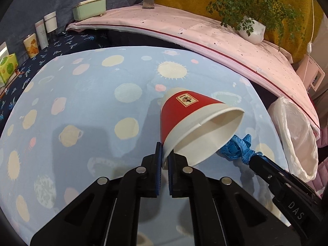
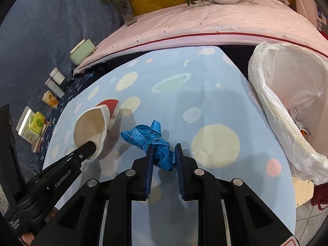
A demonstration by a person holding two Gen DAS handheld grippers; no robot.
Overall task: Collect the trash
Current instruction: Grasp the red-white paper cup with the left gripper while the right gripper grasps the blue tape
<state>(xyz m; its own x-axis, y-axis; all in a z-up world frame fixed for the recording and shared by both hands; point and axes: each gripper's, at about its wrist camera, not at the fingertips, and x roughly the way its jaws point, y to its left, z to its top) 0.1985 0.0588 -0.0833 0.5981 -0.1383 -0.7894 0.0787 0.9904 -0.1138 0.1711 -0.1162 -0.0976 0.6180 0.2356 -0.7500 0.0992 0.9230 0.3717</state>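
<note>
our left gripper is pinched nearly closed, our right gripper clamped with fingers slightly apart, side by side.

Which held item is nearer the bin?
The blue tape in the right gripper; the bin is just to its right. The left gripper's cup is farther.

**Space-print tabletop and the pink ledge behind it**

The tabletop wears a pale blue cloth printed with suns, ringed planets and stars. Along its left side runs a dark blue patterned strip carrying a green tissue box, a yellow printed cup, two white canisters and a mint-green box. Behind, a raised pink-covered ledge bears a potted plant and a vase of flowers. A bin lined with white plastic stands at the right edge.
</note>
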